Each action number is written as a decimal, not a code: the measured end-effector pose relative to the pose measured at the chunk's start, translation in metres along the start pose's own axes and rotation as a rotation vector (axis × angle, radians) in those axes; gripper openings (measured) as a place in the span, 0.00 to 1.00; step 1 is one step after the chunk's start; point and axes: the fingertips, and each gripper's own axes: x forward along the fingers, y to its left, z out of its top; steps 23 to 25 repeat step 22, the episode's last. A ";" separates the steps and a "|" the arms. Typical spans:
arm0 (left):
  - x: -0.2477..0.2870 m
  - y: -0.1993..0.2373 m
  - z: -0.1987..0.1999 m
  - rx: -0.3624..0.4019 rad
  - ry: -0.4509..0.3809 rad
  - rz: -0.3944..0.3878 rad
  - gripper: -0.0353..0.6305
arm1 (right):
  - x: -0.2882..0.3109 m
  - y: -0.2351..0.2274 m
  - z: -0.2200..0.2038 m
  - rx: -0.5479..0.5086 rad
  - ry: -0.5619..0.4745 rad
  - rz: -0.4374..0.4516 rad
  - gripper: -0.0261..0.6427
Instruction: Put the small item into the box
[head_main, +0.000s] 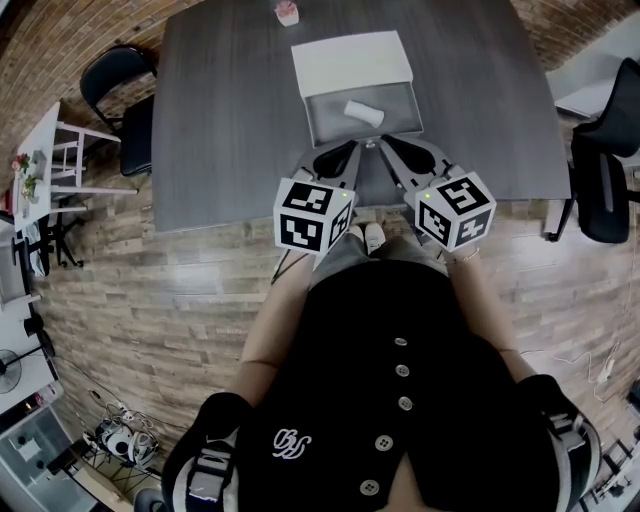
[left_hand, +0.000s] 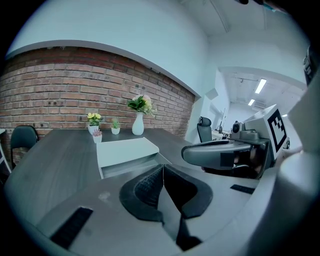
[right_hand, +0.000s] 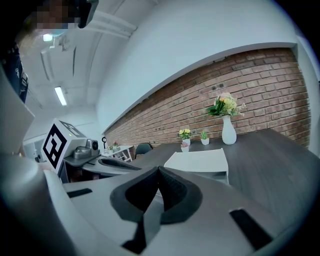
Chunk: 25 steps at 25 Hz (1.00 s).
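An open white box (head_main: 352, 64) lies on the dark grey table (head_main: 220, 120), its lid folded back toward the far side. A small white roll-shaped item (head_main: 363, 112) rests inside the box's tray. My left gripper (head_main: 354, 149) and right gripper (head_main: 382, 144) hover side by side just in front of the tray's near edge. Both are shut with nothing between the jaws. In the left gripper view the shut left gripper (left_hand: 161, 170) points at the box (left_hand: 126, 152). The right gripper (right_hand: 158, 173) faces the box (right_hand: 199, 161) too. The item is hidden in both gripper views.
A small pink pot (head_main: 288, 12) stands at the table's far edge, and a white vase with flowers (left_hand: 138, 123) and small potted plants (left_hand: 93, 121) line the brick wall. Black chairs stand left (head_main: 118, 95) and right (head_main: 606, 165) of the table.
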 end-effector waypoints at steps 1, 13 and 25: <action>0.000 0.000 0.000 0.002 0.001 -0.001 0.08 | 0.000 0.000 0.000 0.000 0.002 0.000 0.04; 0.007 -0.004 -0.002 0.013 0.020 -0.018 0.08 | 0.001 -0.001 -0.006 -0.026 0.028 0.004 0.04; 0.011 -0.002 -0.002 0.007 0.030 -0.035 0.08 | 0.004 -0.006 -0.004 -0.019 0.028 0.000 0.04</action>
